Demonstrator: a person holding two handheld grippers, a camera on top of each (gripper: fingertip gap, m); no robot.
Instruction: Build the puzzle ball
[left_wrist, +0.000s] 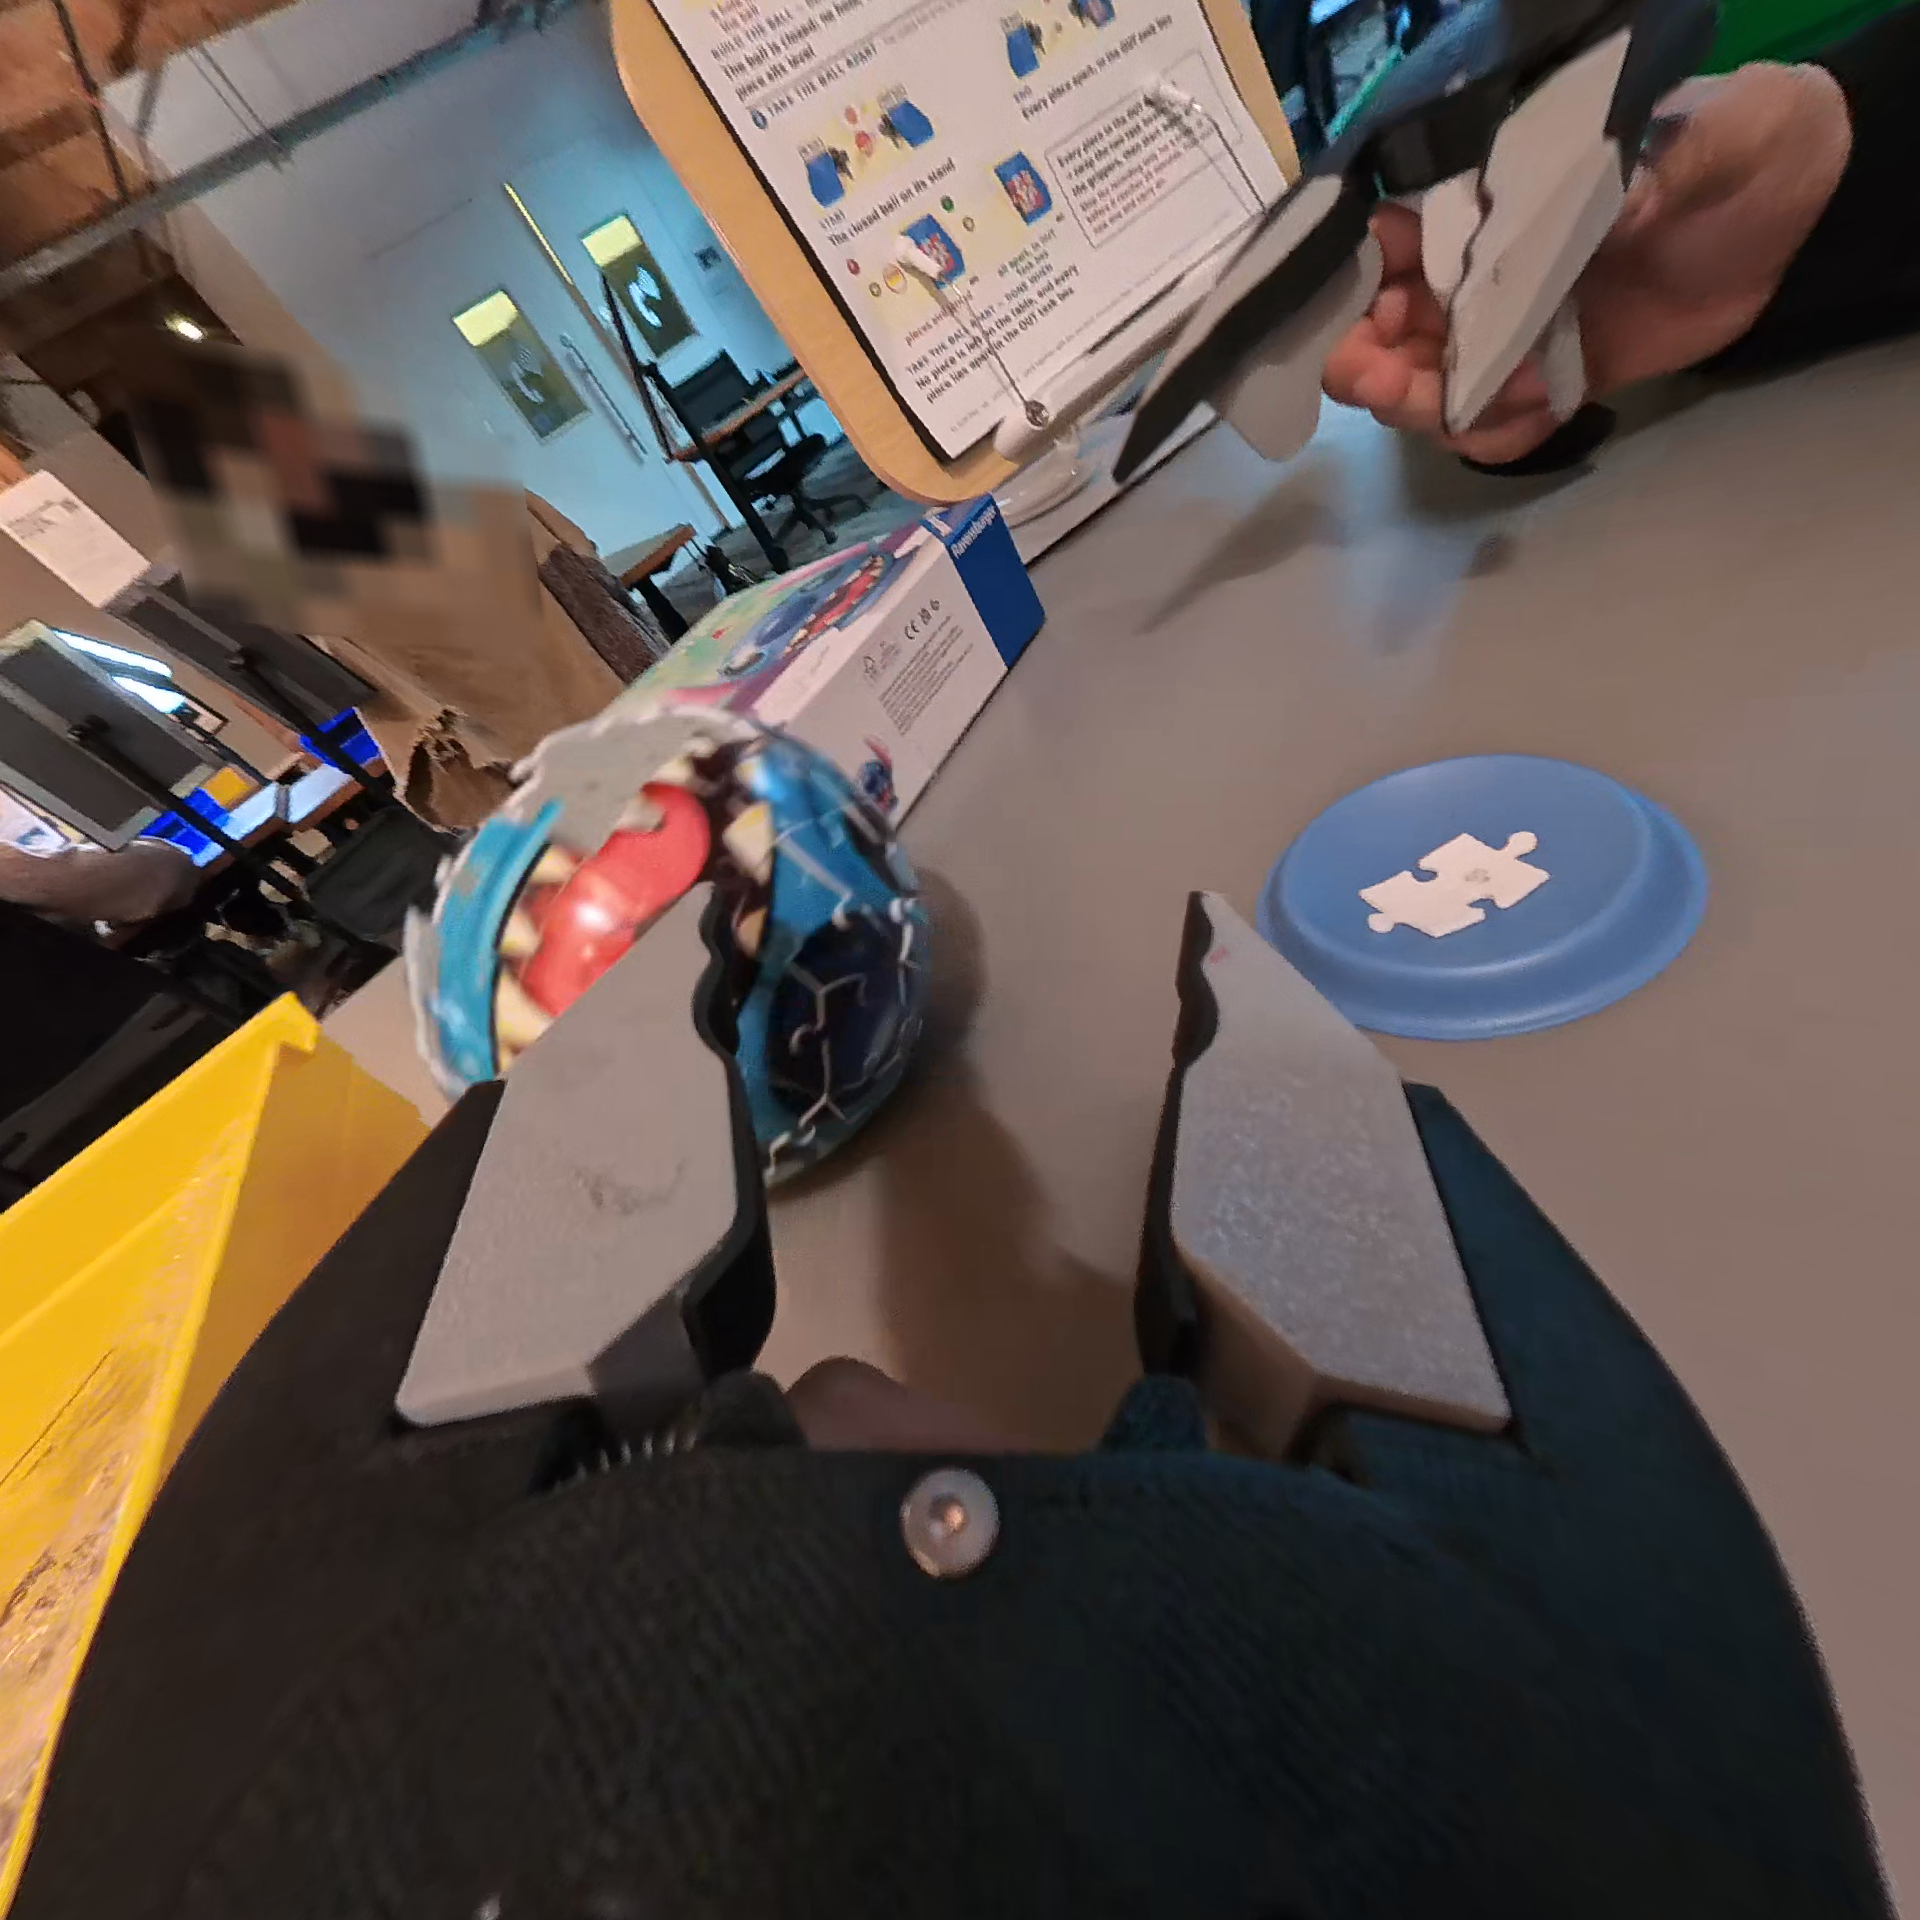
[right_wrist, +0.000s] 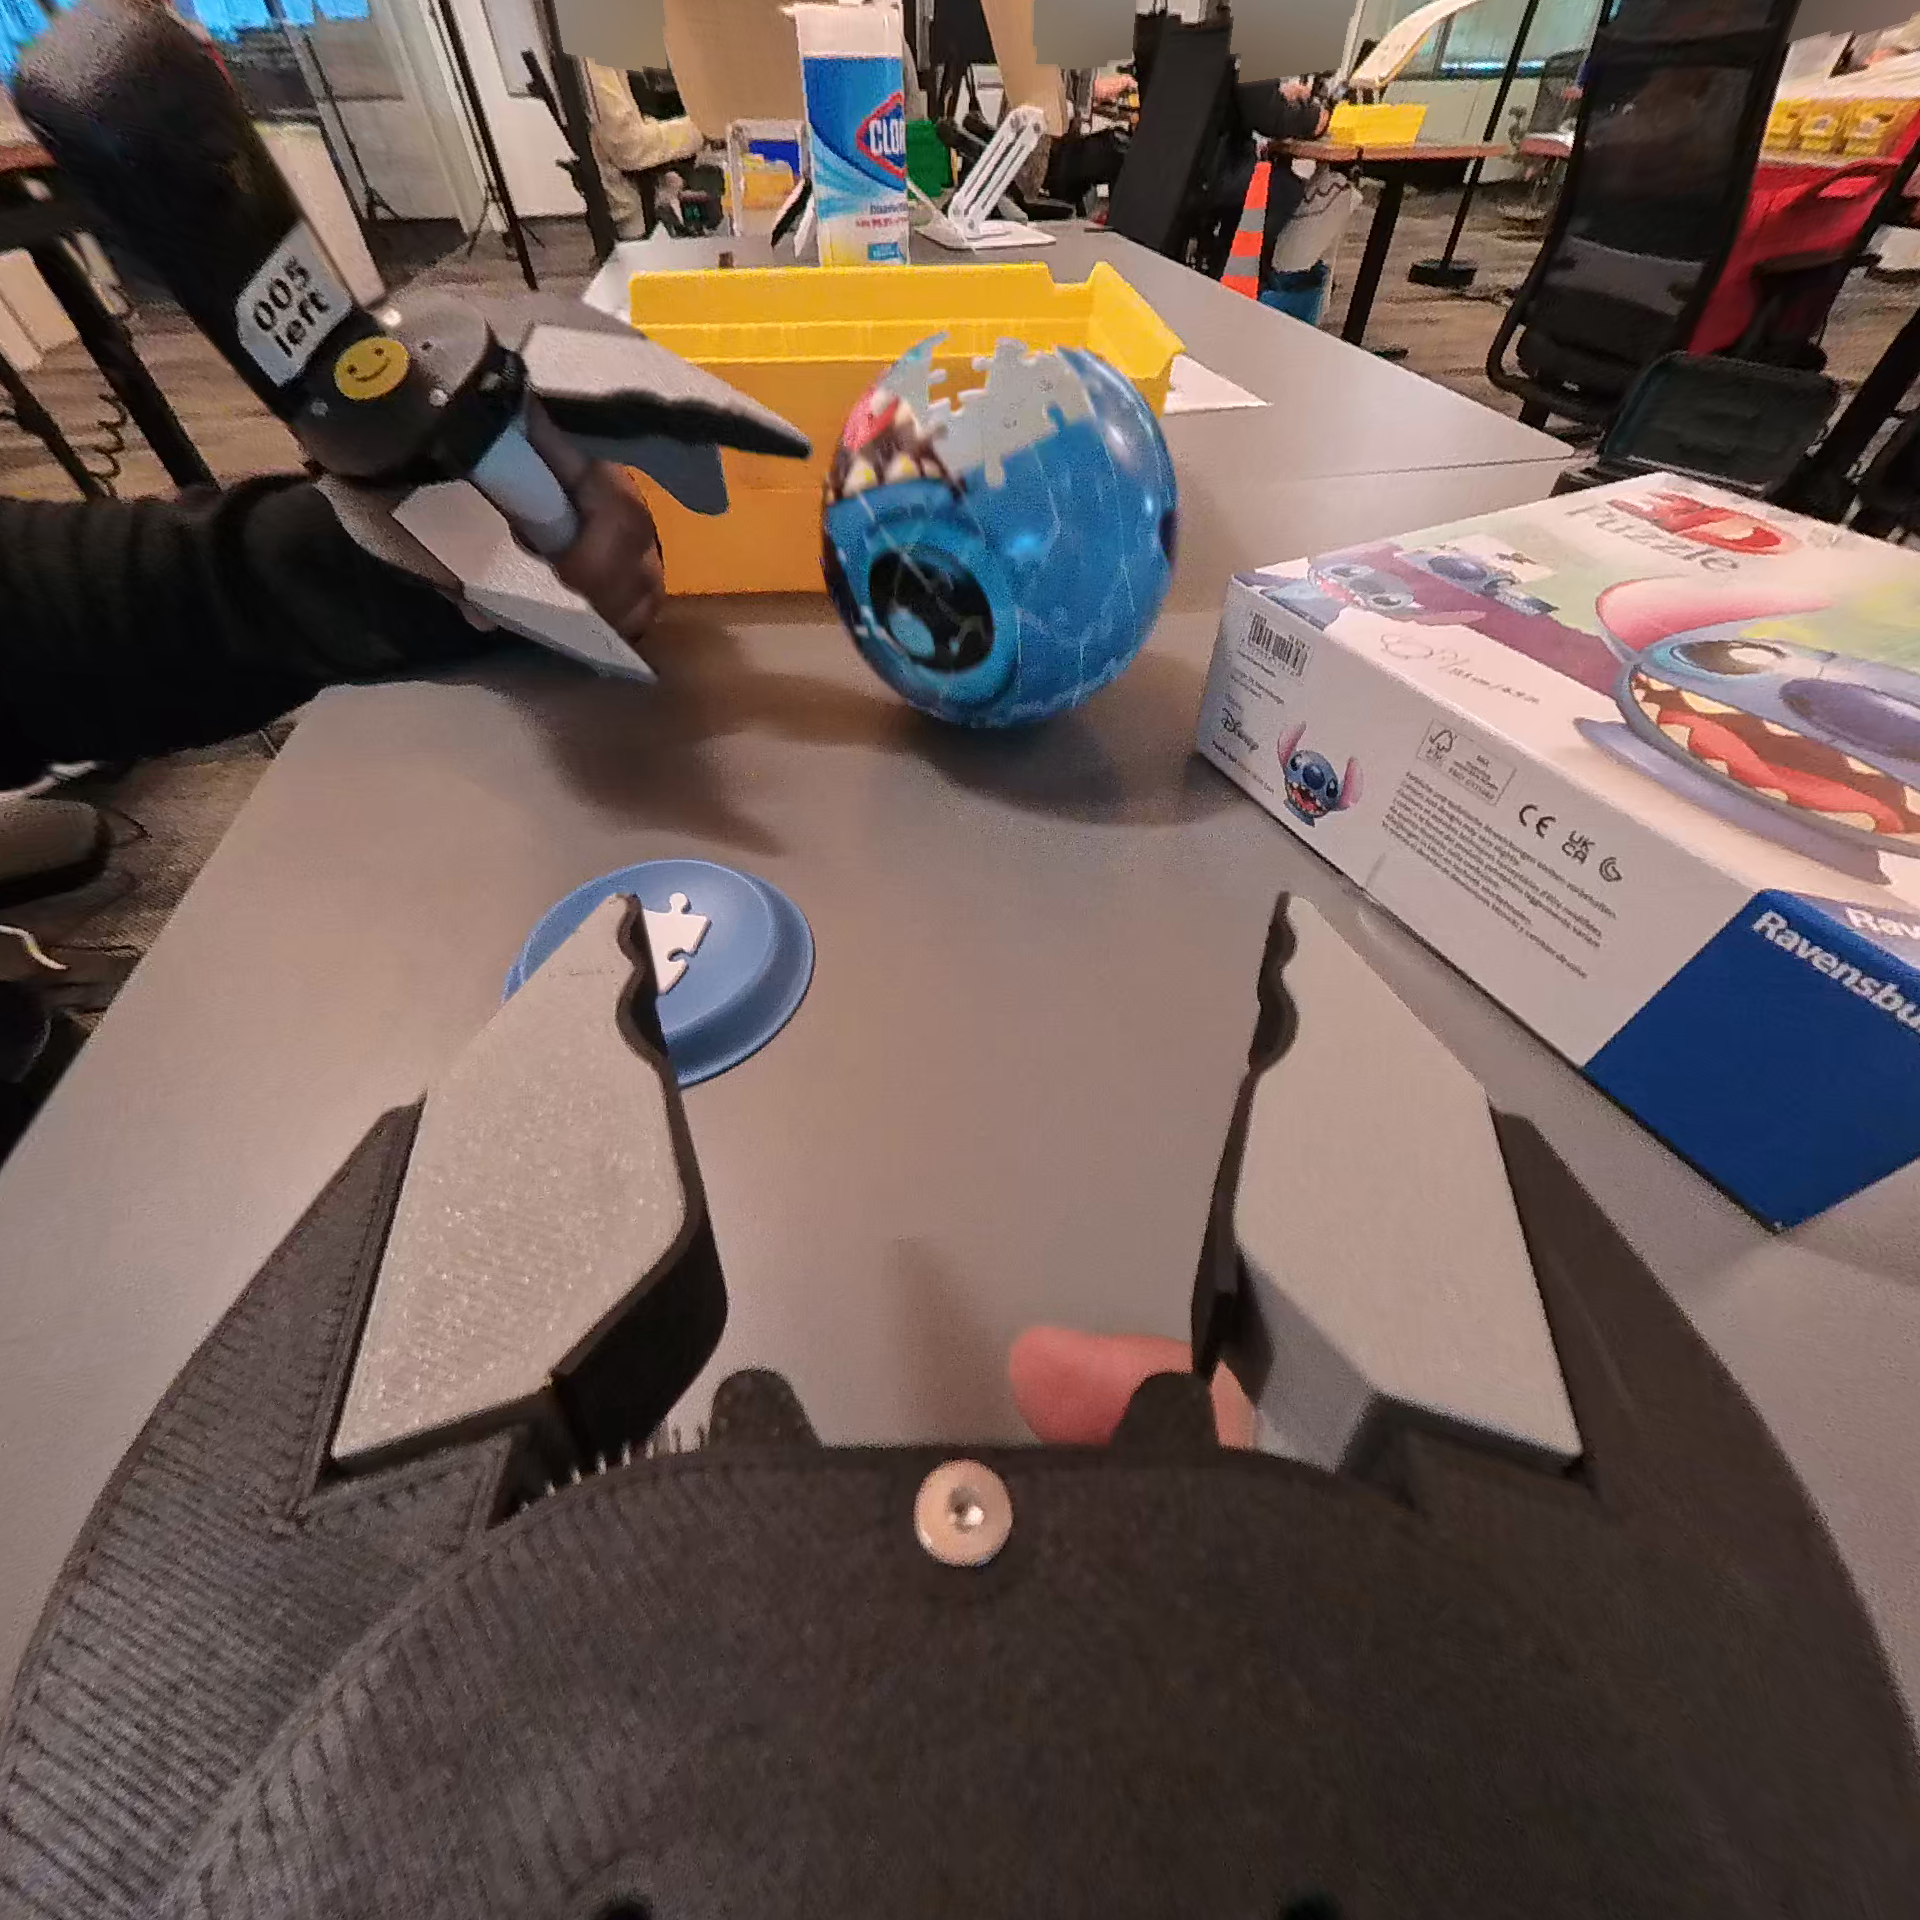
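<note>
The puzzle ball (right_wrist: 1003, 540), blue with a cartoon face, rests on the grey table (right_wrist: 935, 1091) with a ragged opening at its top. In the left wrist view the ball (left_wrist: 831, 883) lies just beyond my left finger. One white puzzle piece (right_wrist: 675, 935) lies in a blue dish (right_wrist: 758, 997), and the piece (left_wrist: 1455, 883) and dish (left_wrist: 1621, 966) also show in the left wrist view. My left gripper (left_wrist: 951, 925) is open and empty beside the ball; it also shows in the right wrist view (right_wrist: 722, 561). My right gripper (right_wrist: 954, 935) is open and empty, near the dish.
A yellow bin (right_wrist: 894, 312) stands behind the ball and shows at my left (left_wrist: 156, 1299). The puzzle box (right_wrist: 1558, 779) lies to the right. An instruction board (left_wrist: 935, 208) stands at the table's far side. A wipes canister (right_wrist: 857, 145) stands behind the bin. The white puzzle piece (right_wrist: 675, 935) is about 8 cm from my left fingertips. The left camera catches it too, in the left wrist view (left_wrist: 1413, 887). The blue dish (right_wrist: 758, 997) sits 8 cm or so from the ends of my right fingers.
</note>
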